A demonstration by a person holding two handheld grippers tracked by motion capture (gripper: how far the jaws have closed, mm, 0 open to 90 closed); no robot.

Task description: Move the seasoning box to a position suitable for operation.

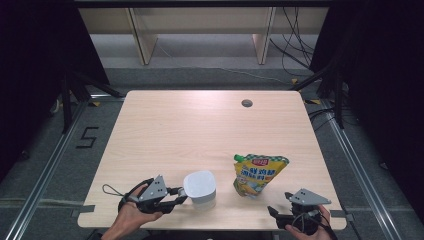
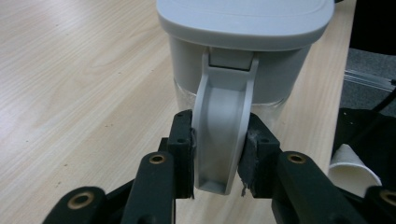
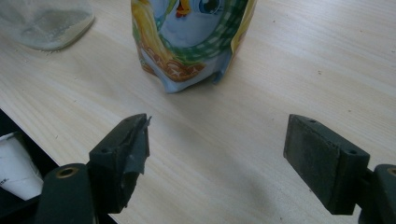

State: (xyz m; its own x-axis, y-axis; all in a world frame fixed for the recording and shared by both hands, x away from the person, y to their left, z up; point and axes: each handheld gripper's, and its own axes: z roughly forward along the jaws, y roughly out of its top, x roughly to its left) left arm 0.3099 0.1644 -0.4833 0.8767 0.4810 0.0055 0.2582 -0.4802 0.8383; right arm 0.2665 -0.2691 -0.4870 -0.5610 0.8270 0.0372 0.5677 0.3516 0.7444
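A pitcher with a grey lid (image 1: 200,186) stands near the table's front edge; its clear lower body (image 3: 44,21) also shows at the top left of the right gripper view. My left gripper (image 1: 178,196) is shut on the pitcher's grey handle (image 2: 223,135), with one pad pressed to each side of it. To the right stands a yellow and green spouted pouch (image 1: 257,174), upright on the table (image 1: 200,130). My right gripper (image 3: 217,144) is open just short of the pouch (image 3: 191,37), with nothing between its pads; in the high view it (image 1: 276,214) sits at the front right edge.
A round cable hole (image 1: 246,103) lies in the far right part of the wooden table. A white paper roll or cup (image 2: 352,168) sits below the table's edge near the person. Metal rails and cables run on the floor around the table.
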